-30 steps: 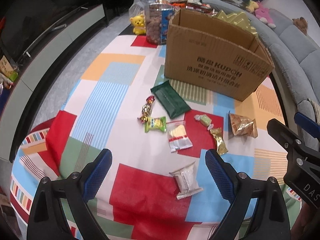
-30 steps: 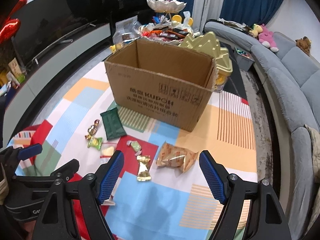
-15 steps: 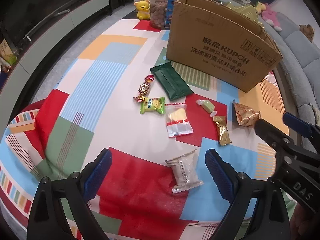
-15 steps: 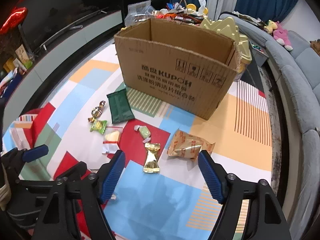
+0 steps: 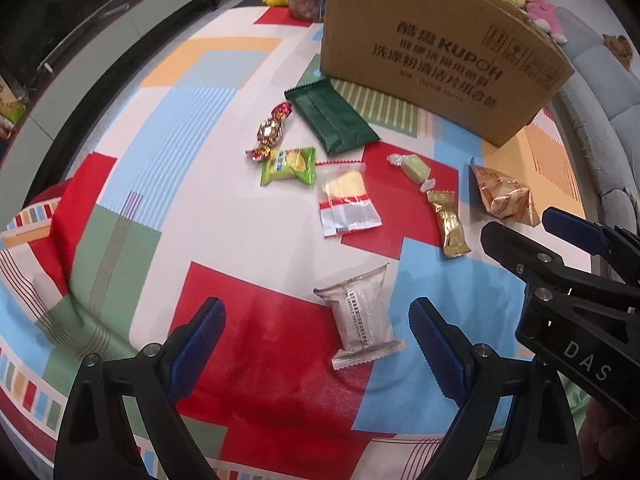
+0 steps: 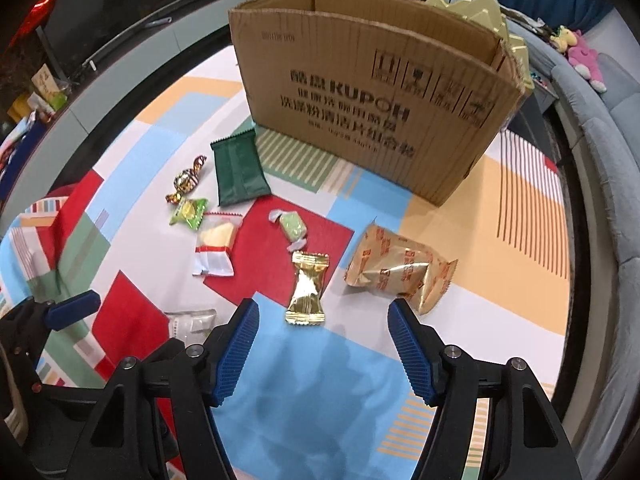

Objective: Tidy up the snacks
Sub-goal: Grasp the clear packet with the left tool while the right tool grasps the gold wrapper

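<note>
Both claws gape wide and hold nothing: the left gripper [image 5: 316,328] hangs over the near edge of the table [image 5: 224,216] with a clear packet [image 5: 360,318] between its fingers, and the right gripper [image 6: 322,330] hangs above a gold packet [image 6: 307,289], beside a tan bag [image 6: 400,272]. Other snacks lie mid-table in front of the box [image 6: 372,92] at the far edge: a green pouch [image 5: 332,120], foil candy [image 5: 271,131], lime packet [image 5: 288,166], wafer packet [image 5: 347,198] and green candy [image 5: 414,168]
</note>
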Available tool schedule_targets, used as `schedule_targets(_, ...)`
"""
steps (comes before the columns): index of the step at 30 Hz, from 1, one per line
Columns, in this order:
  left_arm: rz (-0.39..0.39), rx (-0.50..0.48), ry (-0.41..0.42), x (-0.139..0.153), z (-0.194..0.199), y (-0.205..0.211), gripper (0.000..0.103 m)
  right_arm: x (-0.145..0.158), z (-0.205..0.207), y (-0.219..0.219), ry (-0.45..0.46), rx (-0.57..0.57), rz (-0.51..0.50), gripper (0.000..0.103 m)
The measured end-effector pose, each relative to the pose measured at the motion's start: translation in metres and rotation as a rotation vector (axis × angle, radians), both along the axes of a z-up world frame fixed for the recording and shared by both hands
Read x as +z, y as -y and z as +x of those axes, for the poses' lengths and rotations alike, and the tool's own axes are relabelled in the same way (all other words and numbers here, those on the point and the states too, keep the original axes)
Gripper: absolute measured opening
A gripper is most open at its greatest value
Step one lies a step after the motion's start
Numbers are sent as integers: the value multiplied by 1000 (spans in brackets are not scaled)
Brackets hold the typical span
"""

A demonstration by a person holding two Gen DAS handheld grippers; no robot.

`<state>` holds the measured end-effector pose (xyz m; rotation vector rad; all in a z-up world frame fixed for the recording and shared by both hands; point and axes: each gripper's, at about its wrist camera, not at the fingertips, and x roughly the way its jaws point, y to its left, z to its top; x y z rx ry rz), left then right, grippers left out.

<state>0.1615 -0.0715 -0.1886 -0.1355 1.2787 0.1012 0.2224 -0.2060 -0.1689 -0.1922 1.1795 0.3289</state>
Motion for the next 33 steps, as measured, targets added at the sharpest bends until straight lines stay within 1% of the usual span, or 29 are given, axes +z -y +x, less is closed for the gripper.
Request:
schedule_targets(4,-12,3,-26,-8,0,3,91,-10,2,-5,-36,20,0,64)
schedule_targets(9,-26,15,-60,-20,3,4,88,-20,7,-12,-73,40,-4,64)
schedule_targets(15,-29,12,-80,-31,5,7,85,-34,14,-17,-106,57,-13,64)
schedule_targets(16,-30,13,-85,-33,6,7,84,-36,15,-17,-111,59,-13,62)
schedule_targets(17,-34,14,-93,-36,6,7,83,-38,17,-18,-115,61,-14,58)
schedule_targets(22,-44,15,-125,-47,8,6,75,-53,23,-22,-151,61,-19,54)
schedule_targets(27,-39,14,-112,-48,9,5,74,-64,29,-28,-171,57,-27,54)
schedule_targets(29,-33,8,-109,-49,9,5,74,-68,33,-28,-183,56,-29,49)
schedule_targets(30,-27,4,-107,-49,9,5,73,-70,34,-29,-188,55,-31,48)
schedule_targets(33,-10,-1,-101,-50,11,5,66,-71,39,-30,-180,62,-49,46)
